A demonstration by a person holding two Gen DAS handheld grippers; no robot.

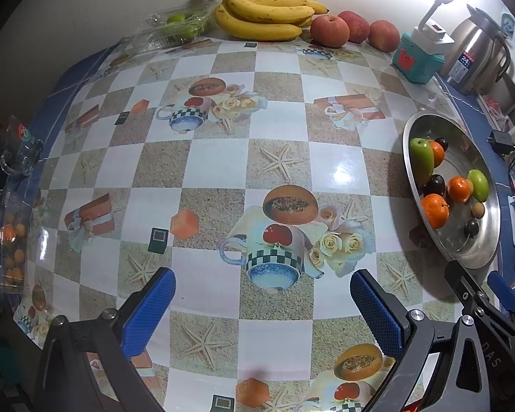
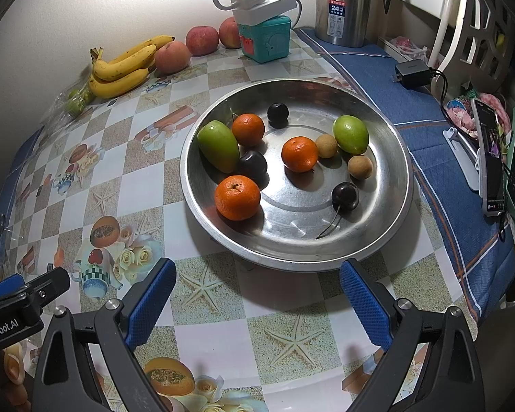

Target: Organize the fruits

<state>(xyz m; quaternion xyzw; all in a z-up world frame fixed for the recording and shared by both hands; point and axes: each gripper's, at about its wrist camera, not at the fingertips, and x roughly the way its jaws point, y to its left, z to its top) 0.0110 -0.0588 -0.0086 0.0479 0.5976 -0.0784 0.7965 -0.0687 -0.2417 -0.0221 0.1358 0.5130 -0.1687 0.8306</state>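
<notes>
Left gripper (image 1: pixel 262 295) spread wide over the patterned table (image 1: pixel 219 158), blue pads apart, nothing between them; right gripper (image 2: pixel 257 292) likewise spread and empty, hovering just short of the near rim of the metal bowl (image 2: pixel 377 240); bowl sitting on the table's right side, close to the blue cloth border (image 2: pixel 439 158). Inside the bowl: three oranges, one near the front left (image 2: pixel 237 197), one in the middle (image 2: pixel 299 154), one further back (image 2: pixel 248 129); long green fruit (image 2: pixel 219 145) leaning at the left wall, touching the rear orange; rounder green fruit (image 2: pixel 351 134) at the right; two small tan fruits (image 2: pixel 326 145) just beside it; dark plums at the back (image 2: pixel 278 113) and centre-left (image 2: pixel 252 164); dark cherry with stem (image 2: pixel 345 196) toward the front right. Along the wall, well apart from the bowl: bunch of bananas (image 1: pixel 264 13), three peach-red apples (image 1: pixel 329 31) next to it, clear plastic box of green fruit (image 1: pixel 175 27) at the far left; teal box (image 2: pixel 264 39) with a white power strip on top; steel thermos (image 2: pixel 343 3) on the cloth; black charger (image 2: pixel 413 73) nearby; clear container with small orange fruit (image 1: pixel 10 240) at the table's left edge in the left wrist view.
</notes>
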